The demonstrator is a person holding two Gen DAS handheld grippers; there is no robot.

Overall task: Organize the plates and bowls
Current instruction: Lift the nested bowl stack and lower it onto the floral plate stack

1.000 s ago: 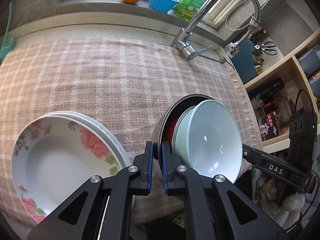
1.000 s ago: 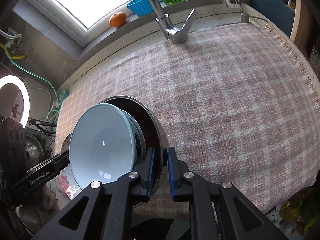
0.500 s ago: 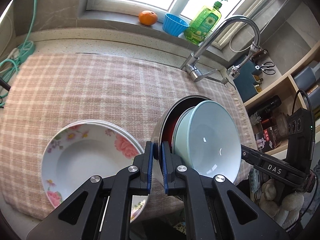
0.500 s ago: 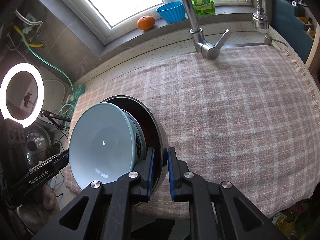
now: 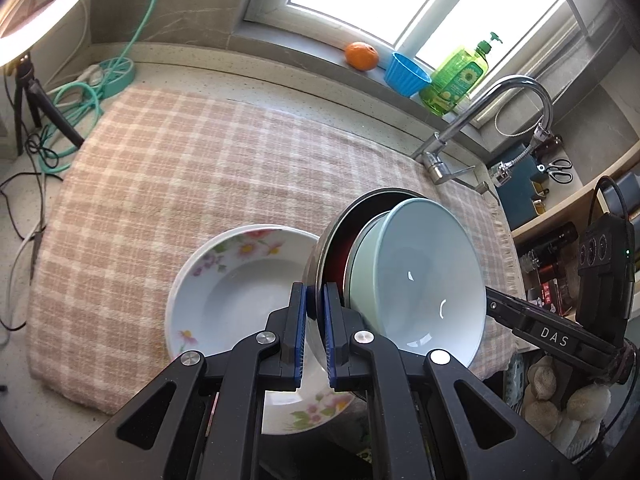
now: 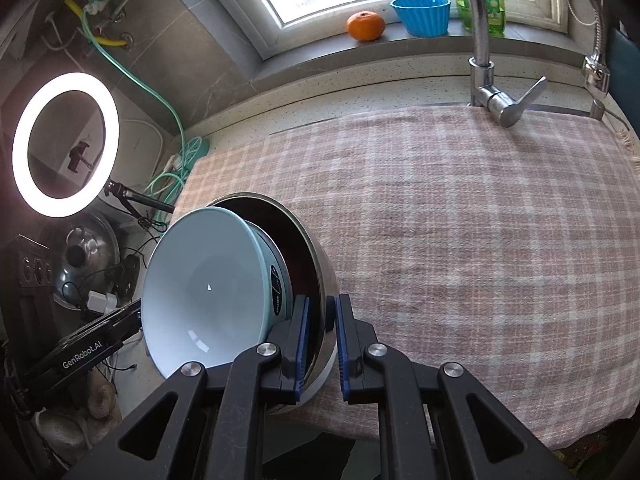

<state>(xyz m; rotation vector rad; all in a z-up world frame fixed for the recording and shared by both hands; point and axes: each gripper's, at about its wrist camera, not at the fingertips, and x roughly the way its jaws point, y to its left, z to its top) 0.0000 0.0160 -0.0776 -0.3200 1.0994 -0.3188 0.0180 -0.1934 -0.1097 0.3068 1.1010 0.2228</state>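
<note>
Both grippers hold one stack of bowls in the air: a steel bowl (image 5: 316,276) with a dark red inside, and a pale blue bowl (image 5: 424,280) nested in it. My left gripper (image 5: 316,336) is shut on the steel bowl's rim. My right gripper (image 6: 322,344) is shut on the opposite rim of the steel bowl (image 6: 316,264), with the pale blue bowl (image 6: 208,288) to its left. A flowered white plate (image 5: 236,280) lies on the checked cloth (image 5: 200,168) below and left of the stack, on top of another plate.
A tap (image 5: 480,128) stands at the back right. An orange (image 5: 361,55), a blue cup (image 5: 406,74) and a green soap bottle (image 5: 460,76) sit on the window sill. A ring light (image 6: 64,144) and green hose (image 5: 80,96) are at the left. Shelves (image 5: 560,216) are at the right.
Both grippers have lifted the bowl stack higher and drawn back from the counter. The flowered plates now appear farther below and closer under the stack.
</note>
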